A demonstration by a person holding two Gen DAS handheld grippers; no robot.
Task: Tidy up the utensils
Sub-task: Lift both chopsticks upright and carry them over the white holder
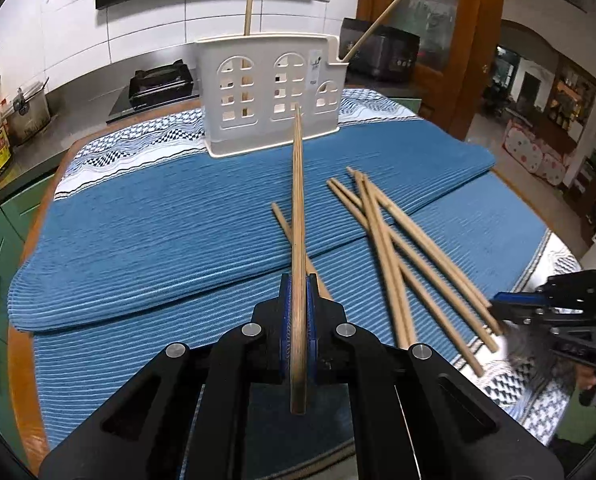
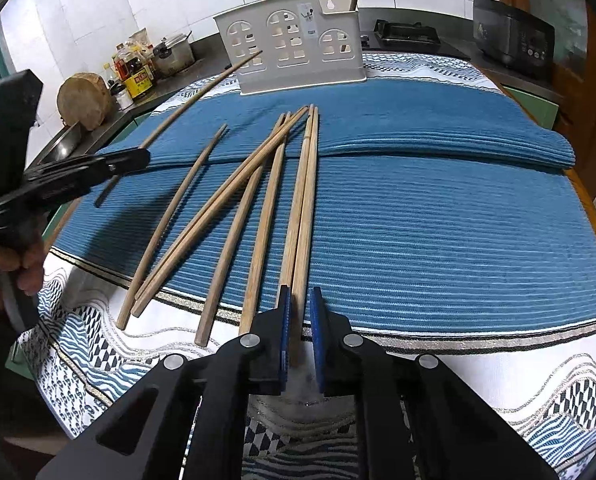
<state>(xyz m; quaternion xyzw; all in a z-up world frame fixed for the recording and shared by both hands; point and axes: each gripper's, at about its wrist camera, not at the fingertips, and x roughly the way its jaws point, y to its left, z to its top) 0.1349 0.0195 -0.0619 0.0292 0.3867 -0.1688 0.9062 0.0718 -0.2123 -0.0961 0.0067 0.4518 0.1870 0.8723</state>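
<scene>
My left gripper [image 1: 298, 292] is shut on one wooden chopstick [image 1: 298, 208], held above the blue mat and pointing at the white house-shaped utensil holder [image 1: 270, 96]. The holder has two chopsticks standing in it [image 1: 250, 4]. Several loose chopsticks [image 1: 393, 240] lie on the mat to the right. In the right wrist view my right gripper [image 2: 298, 300] is narrowly open, its pads either side of the near end of a chopstick [image 2: 303, 208] lying on the mat. The left gripper [image 2: 118, 162] with its chopstick shows at left.
A blue ribbed mat [image 2: 437, 220] covers a patterned cloth [image 2: 497, 380] on a round wooden table. Behind are a counter with a stove [image 1: 158, 84], bottles and a pot [image 2: 146, 64], a chopping block [image 2: 84, 98] and a black appliance [image 2: 513, 36].
</scene>
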